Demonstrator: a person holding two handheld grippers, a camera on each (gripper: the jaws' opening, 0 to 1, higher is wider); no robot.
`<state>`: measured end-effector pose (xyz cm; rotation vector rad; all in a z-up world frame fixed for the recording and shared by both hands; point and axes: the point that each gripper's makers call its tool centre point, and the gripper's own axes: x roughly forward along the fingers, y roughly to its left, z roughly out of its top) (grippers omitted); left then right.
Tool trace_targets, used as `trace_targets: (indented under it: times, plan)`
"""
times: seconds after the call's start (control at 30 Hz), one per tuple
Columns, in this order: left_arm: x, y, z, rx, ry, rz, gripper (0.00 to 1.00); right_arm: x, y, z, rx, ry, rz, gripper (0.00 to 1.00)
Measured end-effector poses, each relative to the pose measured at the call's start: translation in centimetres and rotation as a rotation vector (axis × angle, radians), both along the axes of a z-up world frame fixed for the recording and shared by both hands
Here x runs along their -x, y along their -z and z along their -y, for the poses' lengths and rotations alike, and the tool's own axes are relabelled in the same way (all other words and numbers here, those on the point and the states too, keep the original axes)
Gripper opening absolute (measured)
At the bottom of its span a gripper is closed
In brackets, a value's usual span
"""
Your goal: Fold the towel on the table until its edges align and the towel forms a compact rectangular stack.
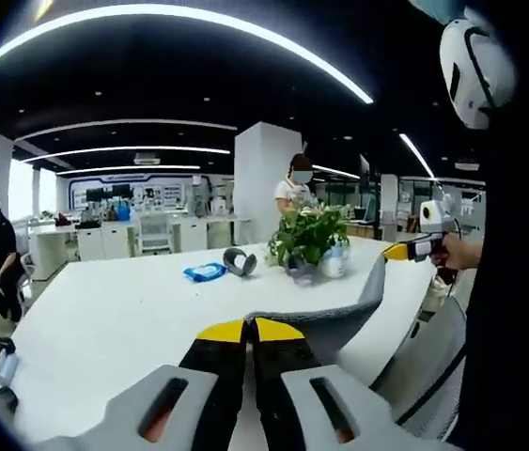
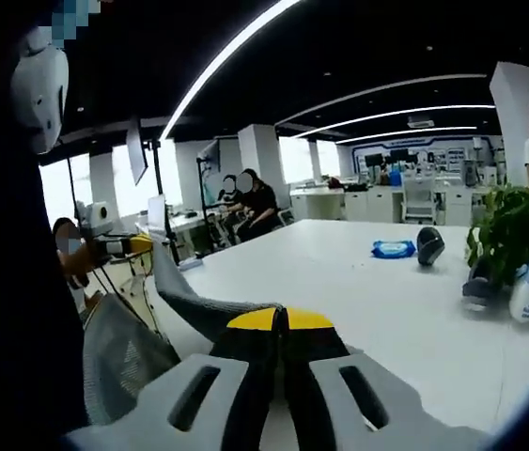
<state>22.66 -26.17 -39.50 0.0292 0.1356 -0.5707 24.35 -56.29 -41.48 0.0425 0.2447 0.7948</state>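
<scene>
In the left gripper view, the left gripper (image 1: 249,331) is seen closest, with its yellow-tipped jaws pressed together on a corner of the grey towel (image 1: 325,321). The towel is held up off the white table (image 1: 123,329) and stretched across to the right gripper (image 1: 397,251), where its other corner is pinched. In the right gripper view, the right gripper (image 2: 280,320) is closed on the towel (image 2: 194,305) too. Farther back on the table, a potted plant (image 1: 309,237), a blue packet (image 1: 205,272) and a grey roll (image 1: 240,261) are seen.
</scene>
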Motion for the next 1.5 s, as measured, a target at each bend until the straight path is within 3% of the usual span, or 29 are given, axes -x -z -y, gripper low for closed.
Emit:
trace_targets:
  times: [0.2, 0.3, 0.37, 0.57, 1.07, 1.2, 1.5]
  plan:
    - [-0.3, 1.2, -0.4, -0.025, -0.020, -0.038, 0.02, -0.4, 1.5, 0.6, 0.003, 0.039, -0.051, 0.00]
    - [-0.9, 2.2, -0.9, -0.086, -0.053, -0.048, 0.02, -0.8, 2.0, 1.1, 0.003, 0.063, -0.069, 0.00]
    - [-1.3, 2.5, -0.8, -0.088, -0.055, -0.060, 0.02, -1.0, 2.2, 0.9, 0.008, 0.068, -0.078, 0.00]
    - [-2.3, 4.3, -1.5, -0.112, -0.077, -0.130, 0.02, -2.2, 3.6, 0.3, 0.043, 0.087, -0.116, 0.00]
    - [-6.2, 7.3, -1.8, -0.190, 0.000, -0.215, 0.02, -6.1, 7.0, 0.1, 0.103, 0.076, -0.212, 0.00]
    - [-7.4, 7.9, -1.8, -0.177, 0.016, -0.232, 0.02, -7.3, 8.0, 0.0, 0.131, 0.060, -0.227, 0.00]
    - [-10.2, 11.3, -1.7, -0.209, 0.056, -0.309, 0.02, -9.6, 11.8, 0.0, 0.154, 0.041, -0.320, 0.00]
